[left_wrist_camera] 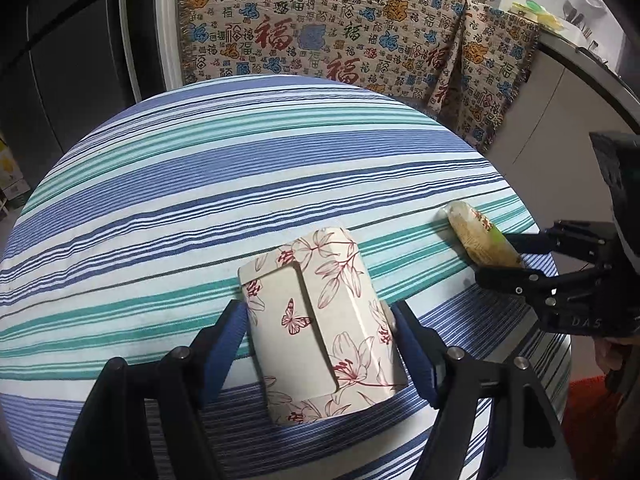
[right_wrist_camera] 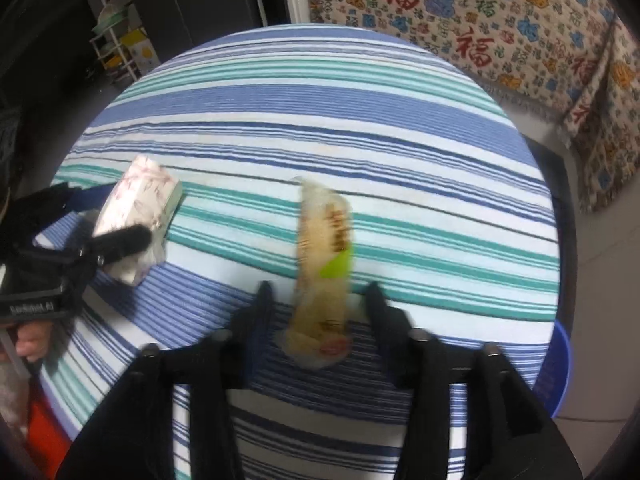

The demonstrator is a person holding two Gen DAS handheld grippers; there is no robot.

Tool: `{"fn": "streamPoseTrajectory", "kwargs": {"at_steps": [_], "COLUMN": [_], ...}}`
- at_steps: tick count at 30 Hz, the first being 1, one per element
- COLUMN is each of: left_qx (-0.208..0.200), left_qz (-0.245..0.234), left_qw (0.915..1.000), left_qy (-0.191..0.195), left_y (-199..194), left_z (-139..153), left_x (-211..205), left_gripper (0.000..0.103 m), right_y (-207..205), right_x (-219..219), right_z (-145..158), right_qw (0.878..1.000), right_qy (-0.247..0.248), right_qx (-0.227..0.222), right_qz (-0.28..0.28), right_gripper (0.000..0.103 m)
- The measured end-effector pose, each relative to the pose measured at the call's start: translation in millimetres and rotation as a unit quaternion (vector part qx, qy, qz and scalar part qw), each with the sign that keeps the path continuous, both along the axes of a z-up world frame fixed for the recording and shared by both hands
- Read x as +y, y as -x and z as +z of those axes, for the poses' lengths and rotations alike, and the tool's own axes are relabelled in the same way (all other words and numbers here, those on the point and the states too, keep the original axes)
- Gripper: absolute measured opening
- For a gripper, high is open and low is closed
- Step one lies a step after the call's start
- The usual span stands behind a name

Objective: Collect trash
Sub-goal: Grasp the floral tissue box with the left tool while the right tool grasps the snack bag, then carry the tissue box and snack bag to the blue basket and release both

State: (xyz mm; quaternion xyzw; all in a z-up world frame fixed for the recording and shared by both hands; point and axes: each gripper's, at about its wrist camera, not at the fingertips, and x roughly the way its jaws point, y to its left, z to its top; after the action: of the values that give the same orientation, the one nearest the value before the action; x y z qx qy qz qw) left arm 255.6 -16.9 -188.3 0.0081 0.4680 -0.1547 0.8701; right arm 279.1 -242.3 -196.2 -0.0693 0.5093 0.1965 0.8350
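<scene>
A white box with red flowers and a butterfly [left_wrist_camera: 320, 328] lies on the striped round table [left_wrist_camera: 200, 184]. My left gripper [left_wrist_camera: 318, 316] is shut on the box, its blue pads pressed against both sides. The box also shows in the right wrist view [right_wrist_camera: 138, 216]. A long beige snack wrapper with a green patch [right_wrist_camera: 324, 272] lies on the table between the fingers of my right gripper [right_wrist_camera: 318, 292], which stand apart on each side of it. The wrapper also shows in the left wrist view [left_wrist_camera: 480, 240].
A patterned cloth with red characters [left_wrist_camera: 340, 32] hangs behind the table. A blue bin [right_wrist_camera: 556, 376] stands under the table's right edge. A white rack with boxes [right_wrist_camera: 120, 40] stands at the far left. A counter with pots [left_wrist_camera: 560, 28] is at the far right.
</scene>
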Motion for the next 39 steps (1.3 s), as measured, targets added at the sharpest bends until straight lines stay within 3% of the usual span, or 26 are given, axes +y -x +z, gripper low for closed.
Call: {"fn": "streamPoseTrajectory", "kwargs": {"at_steps": [3,4,5,7,9,14,19,24,31,39], "left_qx": [0.008,0.007,0.006,0.007,0.006,0.000,-0.003,0.001,0.032,0.057], "left_qz": [0.002,0.001,0.000,-0.002,-0.007,-0.044,-0.114,-0.182,-0.243,-0.256], "left_qw": [0.9999,1.0000,1.0000,1.0000,0.9999,0.9988,0.9924,0.9810,0.9669,0.9635], "left_qy": [0.008,0.005,0.002,0.004,0.008,0.023,0.048,0.066,0.070,0.054], "left_y": [-0.2,0.1,0.1,2.0,6.6,15.9,20.7,22.5,14.4,-2.0], "left_z": [-1.0,-0.7,0.0,2.2,6.3,27.9,52.5,62.2,24.8,-27.8], "left_x": [0.3,0.1,0.1,-0.7,-3.6,-36.1,-119.0,-223.4,-350.1,-419.8], "left_gripper": [0.075,0.075,0.074,0.074,0.073,0.073,0.073,0.073,0.074,0.075], "right_y": [-5.1,-7.9,-10.5,-14.0,-10.3,4.3,19.7,38.0,44.6,44.1], "right_x": [-1.0,-0.2,2.6,5.0,4.1,-36.0,-116.6,-221.3,-329.7,-397.0], "right_z": [6.5,7.1,4.6,3.7,9.7,34.2,57.9,59.8,19.5,-43.4], "right_qw": [1.000,1.000,1.000,0.999,1.000,0.999,0.995,0.985,0.968,0.949], "right_qy": [-0.001,-0.001,0.000,-0.002,0.004,-0.049,-0.056,-0.040,-0.049,-0.103], "right_qx": [0.001,0.007,0.023,0.032,0.017,-0.007,-0.030,-0.032,-0.007,0.034], "right_qz": [-0.001,0.002,0.015,0.024,0.021,-0.018,-0.083,-0.166,-0.245,-0.296], "right_gripper": [0.057,0.045,0.020,0.013,0.012,0.012,0.012,0.013,0.013,0.013]}}
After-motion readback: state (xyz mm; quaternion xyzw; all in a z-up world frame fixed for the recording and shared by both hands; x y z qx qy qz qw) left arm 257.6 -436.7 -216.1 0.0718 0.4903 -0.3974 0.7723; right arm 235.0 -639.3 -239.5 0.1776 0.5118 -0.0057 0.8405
